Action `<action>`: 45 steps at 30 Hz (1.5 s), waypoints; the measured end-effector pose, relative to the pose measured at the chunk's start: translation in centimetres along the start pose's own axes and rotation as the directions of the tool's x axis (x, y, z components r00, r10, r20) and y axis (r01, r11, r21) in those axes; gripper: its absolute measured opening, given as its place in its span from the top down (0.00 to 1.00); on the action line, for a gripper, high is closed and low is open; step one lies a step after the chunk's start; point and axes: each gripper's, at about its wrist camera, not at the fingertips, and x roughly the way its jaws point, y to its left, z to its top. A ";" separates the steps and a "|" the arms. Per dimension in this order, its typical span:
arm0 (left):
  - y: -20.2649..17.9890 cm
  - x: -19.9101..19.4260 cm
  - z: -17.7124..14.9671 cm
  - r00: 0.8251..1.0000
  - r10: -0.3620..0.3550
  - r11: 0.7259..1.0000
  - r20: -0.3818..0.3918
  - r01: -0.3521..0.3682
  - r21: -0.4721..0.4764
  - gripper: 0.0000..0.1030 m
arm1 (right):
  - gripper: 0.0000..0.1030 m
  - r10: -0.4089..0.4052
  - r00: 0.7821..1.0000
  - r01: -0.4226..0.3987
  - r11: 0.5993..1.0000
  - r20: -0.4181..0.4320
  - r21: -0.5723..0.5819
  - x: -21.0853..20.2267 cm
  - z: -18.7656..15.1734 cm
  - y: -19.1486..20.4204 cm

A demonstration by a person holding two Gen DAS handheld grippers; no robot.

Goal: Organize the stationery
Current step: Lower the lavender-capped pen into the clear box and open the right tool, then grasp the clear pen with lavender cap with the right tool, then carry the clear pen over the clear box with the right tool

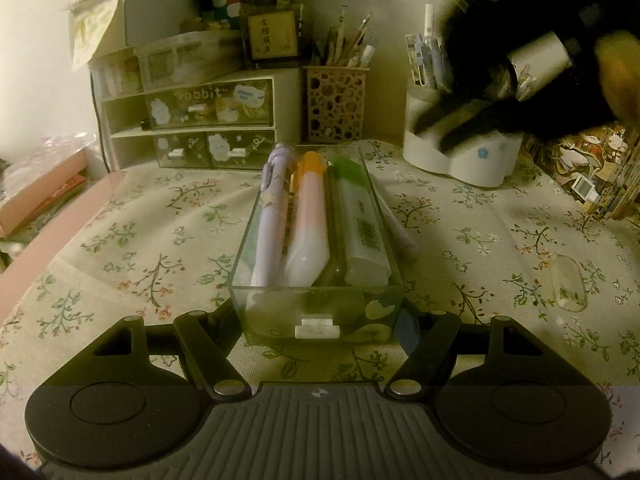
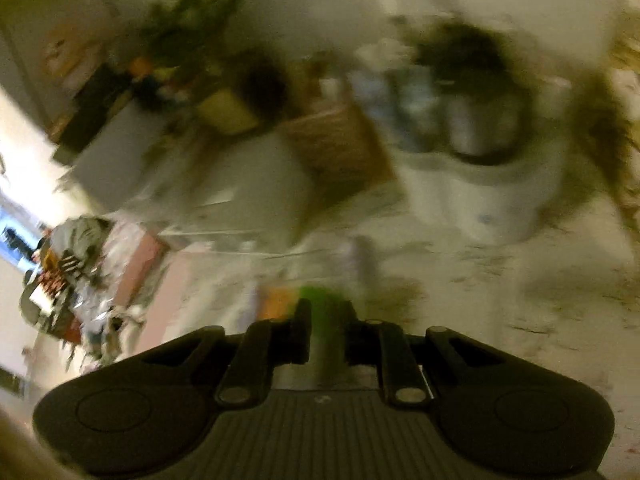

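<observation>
Left wrist view. Clear plastic drawer (image 1: 316,280) sits on the table, its near end clamped between the fingers of the left gripper (image 1: 318,320). Inside, lying lengthwise: a lilac pen (image 1: 269,224), a pink marker with an orange cap (image 1: 307,224), a pale green highlighter with a green cap (image 1: 360,224). One more pale pen (image 1: 400,232) lies on the cloth just beside the drawer's right wall. Drawer front carries a small white pull and flower stickers. Floral tablecloth (image 1: 140,248) covers the table. Behind: a small drawer cabinet with rabbit stickers (image 1: 200,120), a perforated pen cup (image 1: 336,104) full of pencils, a white holder (image 1: 460,156) at right. The right gripper (image 1: 460,124) hangs dark and blurred over that white holder.

Right wrist view. Heavily smeared. Right gripper (image 2: 326,328) jaws stand narrow, with empty space between them; the green blur just past the tips is probably the highlighter cap (image 2: 320,296) below. White holder (image 2: 480,200) and brown pen cup (image 2: 340,148) show beyond.
</observation>
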 end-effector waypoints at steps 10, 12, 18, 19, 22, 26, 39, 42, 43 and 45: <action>0.2 -0.1 -0.1 1.000 -0.002 1.000 -0.003 0.002 -0.007 0.30 | 0.86 -0.085 0.996 0.084 0.995 -0.019 -0.052 1.7 -2.1 -1.8; 0.4 -0.2 -0.1 1.000 -0.001 1.000 -0.007 0.000 -0.009 0.30 | 0.85 -0.078 0.997 0.077 0.994 -0.020 -0.077 2.1 -2.1 -1.2; 1.8 -0.8 -0.5 1.000 0.018 0.999 -0.004 -0.018 -0.037 0.30 | 0.81 -0.089 0.996 0.084 0.987 -0.028 -0.138 3.7 -2.1 0.0; 1.9 -0.8 -0.6 1.000 0.021 0.999 -0.003 -0.021 -0.040 0.30 | 0.81 -0.090 0.996 0.085 0.986 -0.030 -0.145 4.0 -2.0 0.1; 1.6 -1.0 -0.8 1.000 0.030 0.999 0.002 -0.030 -0.035 0.30 | 0.80 -0.094 0.995 0.086 0.982 -0.039 -0.171 5.0 -1.5 0.8; 1.6 -1.4 -1.3 0.999 0.031 0.999 0.019 -0.030 -0.032 0.30 | 0.80 -0.115 0.992 0.104 0.976 -0.046 -0.193 6.3 -1.2 1.4; 1.3 -1.6 -1.6 0.999 0.033 0.999 0.035 -0.032 -0.029 0.30 | 0.87 -0.142 0.988 0.129 0.974 -0.055 -0.185 7.7 -1.5 2.0; 1.3 -1.6 -1.6 0.999 0.031 0.999 0.036 -0.030 -0.026 0.30 | 0.87 -0.112 0.991 0.103 0.987 -0.070 -0.121 7.4 -1.5 1.2; 1.4 -1.6 -1.5 0.999 0.030 0.999 0.035 -0.029 -0.027 0.30 | 0.87 -0.092 0.993 0.085 0.993 -0.076 -0.088 7.2 -1.5 0.7; 1.4 -1.6 -1.5 0.999 0.029 0.999 0.036 -0.028 -0.026 0.30 | 0.87 -0.050 0.996 0.048 0.999 -0.080 -0.021 6.6 -1.6 -0.3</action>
